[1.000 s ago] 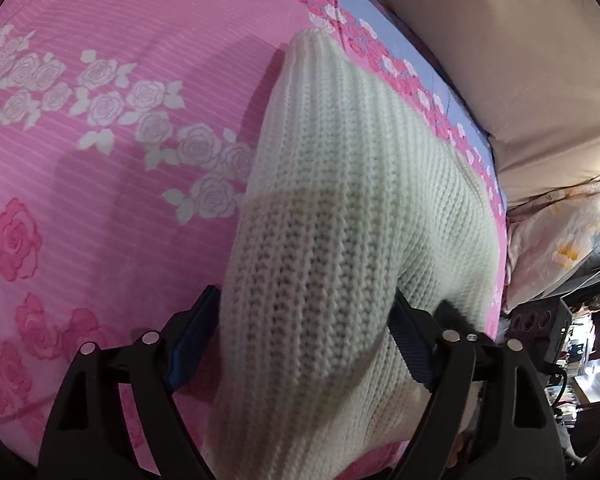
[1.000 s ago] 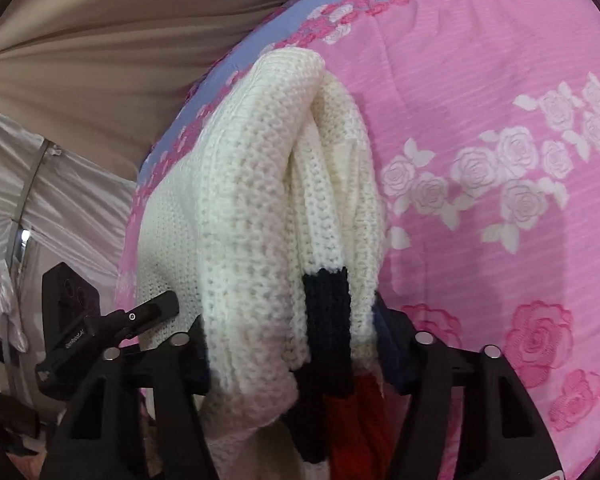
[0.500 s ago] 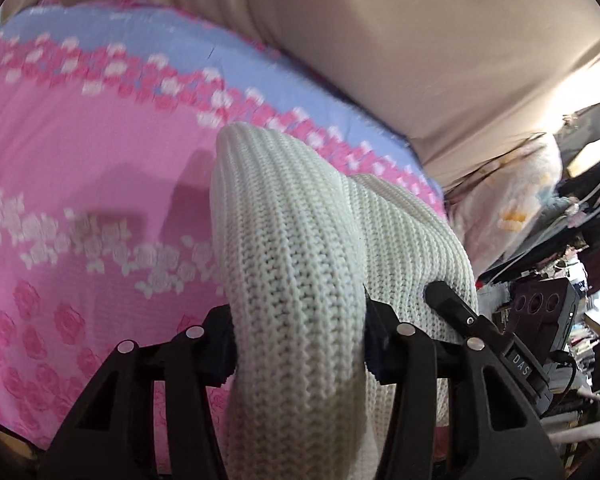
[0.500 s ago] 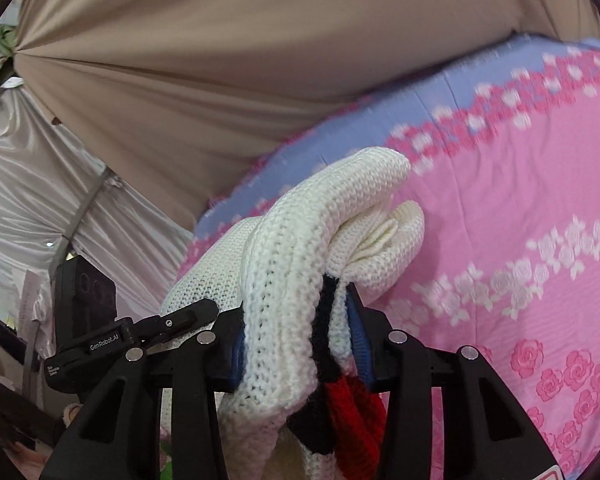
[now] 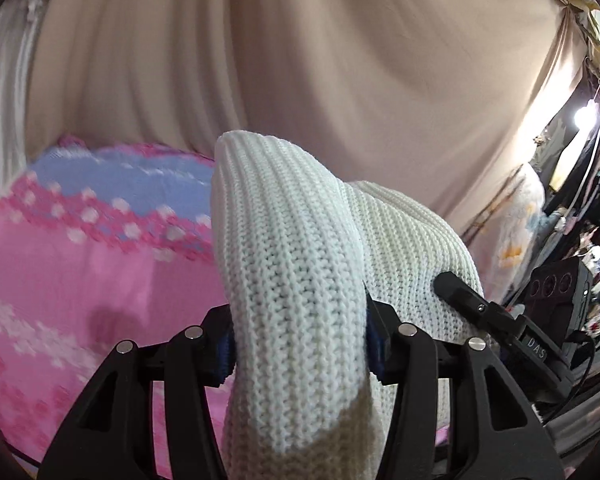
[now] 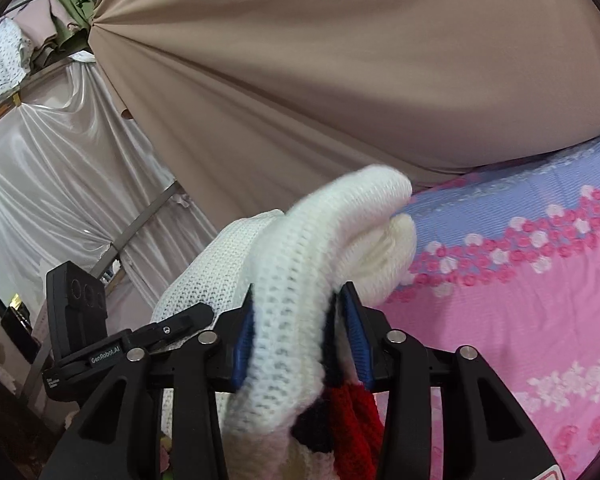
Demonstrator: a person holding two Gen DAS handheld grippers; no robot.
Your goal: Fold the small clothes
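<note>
Left gripper (image 5: 300,344) clamped on sweater (image 5: 292,280), fingers easing apart; right gripper (image 6: 300,340) tightening on sweater (image 6: 292,320), frame centre.

Two close, forward-facing wrist views

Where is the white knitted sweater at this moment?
The white knitted sweater is clamped in both the left gripper and right gripper, bunched in front of the pink floral bedsheet.

The knitted garment (image 5: 296,280) sits between the pads of the left gripper (image 5: 300,352) at 6 o'clock. The bedspread (image 5: 60,272) lies at 9 o'clock, the curtain (image 5: 300,60) behind at 12 o'clock.
</note>
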